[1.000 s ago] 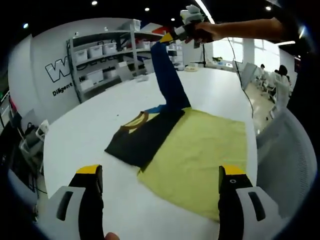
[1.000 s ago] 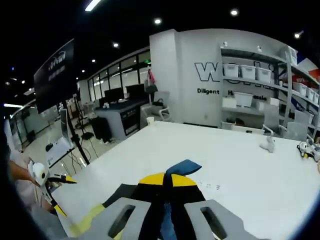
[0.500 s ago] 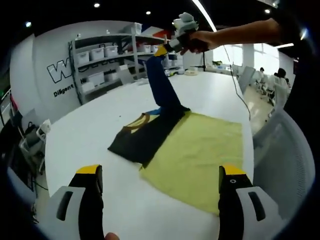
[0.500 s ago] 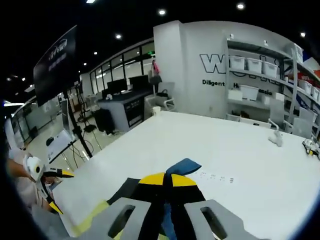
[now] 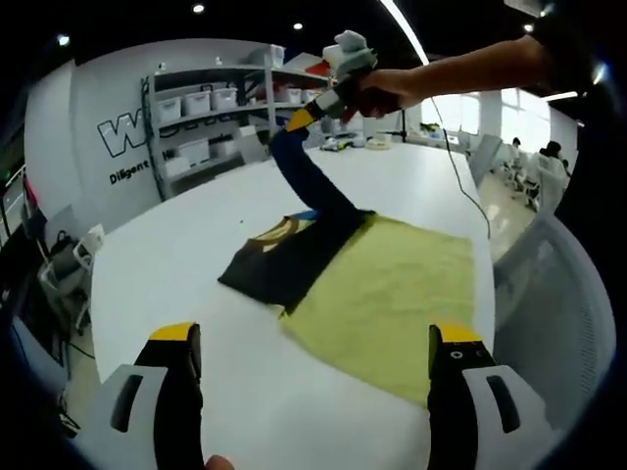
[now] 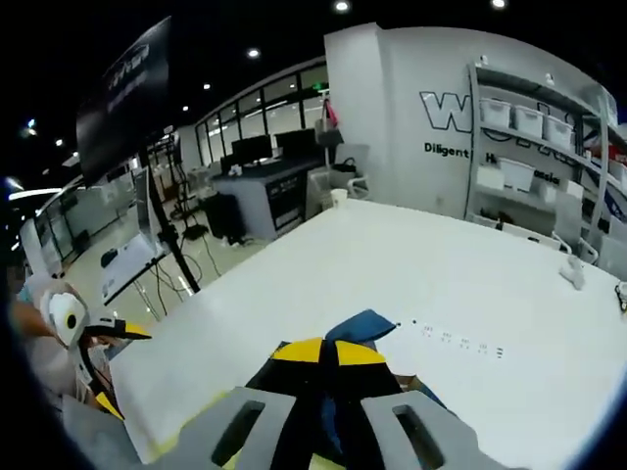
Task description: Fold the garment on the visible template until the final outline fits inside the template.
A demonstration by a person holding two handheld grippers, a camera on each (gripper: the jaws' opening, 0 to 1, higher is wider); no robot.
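Observation:
A dark navy garment [image 5: 290,262] with a yellow collar lies on the white table [image 5: 167,284], partly over a yellow-green template cloth [image 5: 397,299]. One blue part of the garment [image 5: 309,181] is lifted high off the table by my right gripper [image 5: 304,116], which a hand holds above the far side. In the right gripper view that gripper [image 6: 325,357] is shut on the blue and dark fabric [image 6: 361,327]. My left gripper [image 5: 313,345] is open near the table's front edge, with nothing between its yellow-tipped fingers [image 5: 176,338].
Grey shelves with white bins [image 5: 201,103] stand by the far wall. An office chair [image 5: 549,294] sits at the table's right side. Desks and monitors [image 6: 255,166] fill the room behind. Small items [image 6: 573,274] lie at the far table edge.
My right gripper has carried the lifted blue part of the garment leftward and lower over the dark body. The left gripper has drawn back a little.

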